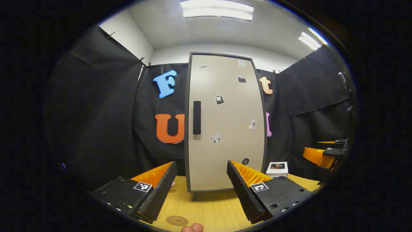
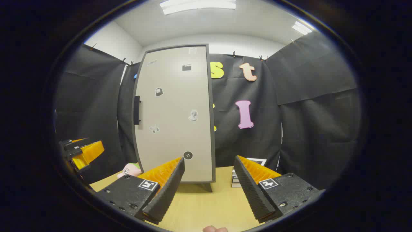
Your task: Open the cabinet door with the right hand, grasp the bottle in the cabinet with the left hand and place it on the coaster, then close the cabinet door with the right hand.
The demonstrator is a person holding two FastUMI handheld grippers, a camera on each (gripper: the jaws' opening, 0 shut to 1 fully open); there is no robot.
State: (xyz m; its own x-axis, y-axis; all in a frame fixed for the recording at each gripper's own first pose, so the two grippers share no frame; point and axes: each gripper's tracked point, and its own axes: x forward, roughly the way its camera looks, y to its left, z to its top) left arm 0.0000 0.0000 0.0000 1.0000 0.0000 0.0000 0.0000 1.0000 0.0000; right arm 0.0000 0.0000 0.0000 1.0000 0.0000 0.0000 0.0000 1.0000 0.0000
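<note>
A tall beige cabinet (image 1: 225, 122) with a dark frame stands on the wooden table, its door shut; a black handle (image 1: 197, 117) runs down the door's left side. Stickers dot the door. The bottle is hidden behind it. A round brown coaster (image 1: 177, 220) lies on the table close in front of my left gripper (image 1: 201, 190), which is open and empty, a short way before the door. In the right gripper view the same cabinet (image 2: 175, 116) stands left of centre with its handle (image 2: 137, 110) at the left edge. My right gripper (image 2: 209, 188) is open and empty.
A small white box (image 1: 277, 169) sits right of the cabinet; in the right gripper view it is a stack of boxes (image 2: 236, 178). A pink soft thing (image 2: 128, 170) lies left of the cabinet. The right gripper (image 1: 328, 153) shows at the far right, the left gripper (image 2: 80, 151) at the far left.
</note>
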